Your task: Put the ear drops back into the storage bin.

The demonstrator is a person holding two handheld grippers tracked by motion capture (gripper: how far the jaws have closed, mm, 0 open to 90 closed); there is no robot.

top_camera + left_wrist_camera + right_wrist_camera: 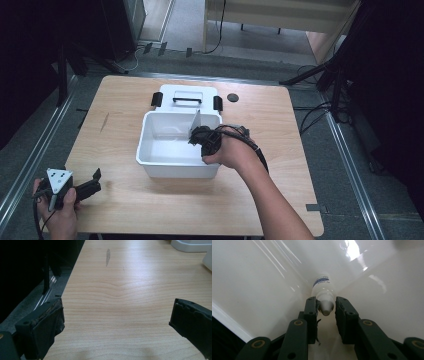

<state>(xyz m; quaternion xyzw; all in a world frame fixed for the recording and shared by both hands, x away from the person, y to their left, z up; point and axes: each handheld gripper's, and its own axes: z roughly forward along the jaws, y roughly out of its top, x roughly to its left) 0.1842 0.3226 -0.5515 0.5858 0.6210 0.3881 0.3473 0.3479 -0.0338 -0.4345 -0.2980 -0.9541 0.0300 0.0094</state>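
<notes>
A light wooden table [125,100] stands on grey floor [190,25], dark stands [330,75] alongside.

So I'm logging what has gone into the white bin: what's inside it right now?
Inside the white bin, the right gripper holds a small white dropper bottle by its cap, jaws shut on it. A divider stands upright. The hand covers the right compartment's floor.

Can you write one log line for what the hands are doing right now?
right gripper: shut on small bottle, inside white bin | left gripper: open, holding nothing, near table corner
</notes>
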